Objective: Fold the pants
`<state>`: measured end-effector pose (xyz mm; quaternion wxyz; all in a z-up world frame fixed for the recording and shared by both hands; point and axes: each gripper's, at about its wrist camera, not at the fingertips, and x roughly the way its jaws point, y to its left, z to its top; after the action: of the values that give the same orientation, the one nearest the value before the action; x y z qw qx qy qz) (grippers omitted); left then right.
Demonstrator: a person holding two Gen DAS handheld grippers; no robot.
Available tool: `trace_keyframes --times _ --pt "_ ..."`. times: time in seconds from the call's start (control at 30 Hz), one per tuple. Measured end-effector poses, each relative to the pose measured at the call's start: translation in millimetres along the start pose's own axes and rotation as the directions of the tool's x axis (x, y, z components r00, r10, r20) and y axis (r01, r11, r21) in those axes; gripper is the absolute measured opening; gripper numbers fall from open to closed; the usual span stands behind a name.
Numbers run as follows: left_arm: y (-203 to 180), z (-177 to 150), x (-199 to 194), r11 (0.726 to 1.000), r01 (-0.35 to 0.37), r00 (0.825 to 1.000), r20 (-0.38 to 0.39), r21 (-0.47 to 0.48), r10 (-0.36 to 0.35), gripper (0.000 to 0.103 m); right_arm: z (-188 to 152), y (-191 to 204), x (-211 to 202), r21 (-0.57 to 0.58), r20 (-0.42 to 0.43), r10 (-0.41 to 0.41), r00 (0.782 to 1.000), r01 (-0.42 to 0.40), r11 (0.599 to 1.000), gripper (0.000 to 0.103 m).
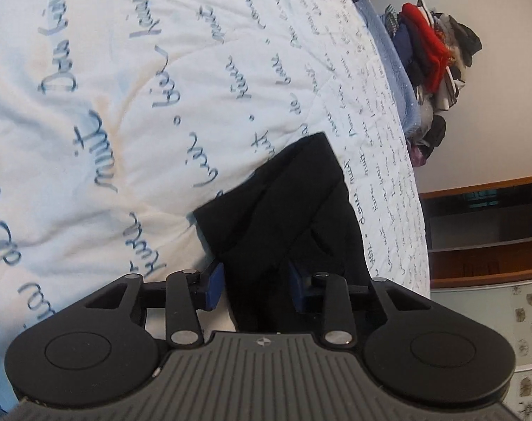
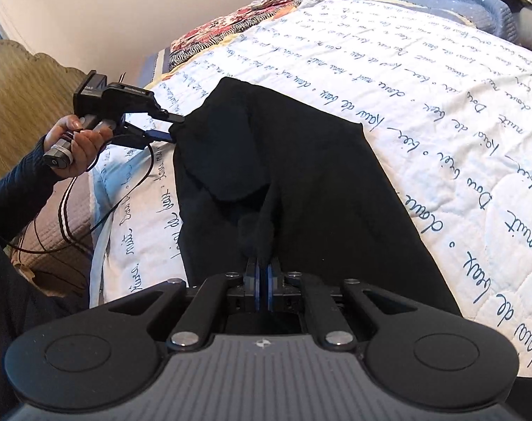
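Black pants (image 2: 301, 175) lie partly folded on a white quilt (image 2: 424, 87) printed with blue script. My right gripper (image 2: 264, 266) is shut on a bunched fold of the pants at their near edge and holds it a little off the quilt. In the right wrist view my left gripper (image 2: 172, 127) is at the far left corner of the pants, its jaws apart around the cloth edge. In the left wrist view the pants (image 1: 283, 203) run between the left gripper's (image 1: 255, 287) blue pads (image 1: 215, 287); a sliver of quilt (image 1: 125, 105) shows beside one pad.
A person's hand (image 2: 76, 144) and dark sleeve hold the left gripper, and its cable (image 2: 125, 193) trails over the bed's edge. Floral fabric (image 2: 230, 31) lies at the far end of the bed. A pile of clothes (image 1: 431, 52) and a wooden shelf (image 1: 483, 238) stand beyond the bed.
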<state>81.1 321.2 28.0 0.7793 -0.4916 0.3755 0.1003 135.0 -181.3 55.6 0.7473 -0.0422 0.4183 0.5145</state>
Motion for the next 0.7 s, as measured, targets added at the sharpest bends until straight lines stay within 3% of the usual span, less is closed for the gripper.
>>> trace_keyframes --times 0.07,0.17,0.2,0.3,0.43,0.5,0.7 --pt "-2.9 2.5 -2.5 1.0 -0.005 1.0 0.009 0.017 0.005 0.036 -2.2 0.6 2.1 -0.001 -0.01 0.0 1.0 0.0 1.0 0.004" --pt "-15.4 5.4 1.4 0.996 -0.034 0.999 0.017 0.085 0.033 0.017 -4.6 1.3 4.6 0.004 -0.01 -0.01 1.0 0.01 1.0 0.004" --pt "-20.9 6.7 5.1 0.992 -0.038 0.999 0.017 0.118 0.037 0.005 -4.9 1.6 5.2 0.005 -0.011 -0.012 1.0 0.012 1.0 0.004" --pt "-40.6 14.1 10.5 0.975 -0.042 0.999 0.006 0.217 0.041 0.004 -3.1 3.6 4.9 -0.006 -0.008 -0.033 0.999 0.033 0.999 0.004" --pt "-76.3 23.8 -29.2 0.943 0.057 0.991 0.092 0.328 -0.092 0.005 5.1 15.6 -16.0 -0.034 0.052 -0.077 0.996 0.079 0.996 0.004" --pt "-75.5 27.6 -44.2 0.939 0.063 0.986 0.122 0.338 -0.11 0.005 3.2 29.5 -26.0 -0.066 0.071 -0.115 0.991 0.119 0.991 0.004" --pt "-2.8 32.3 5.7 0.966 -0.048 0.999 -0.008 0.254 0.051 0.005 -45.0 63.2 30.8 -0.185 -0.062 -0.261 0.963 0.246 0.951 0.004"
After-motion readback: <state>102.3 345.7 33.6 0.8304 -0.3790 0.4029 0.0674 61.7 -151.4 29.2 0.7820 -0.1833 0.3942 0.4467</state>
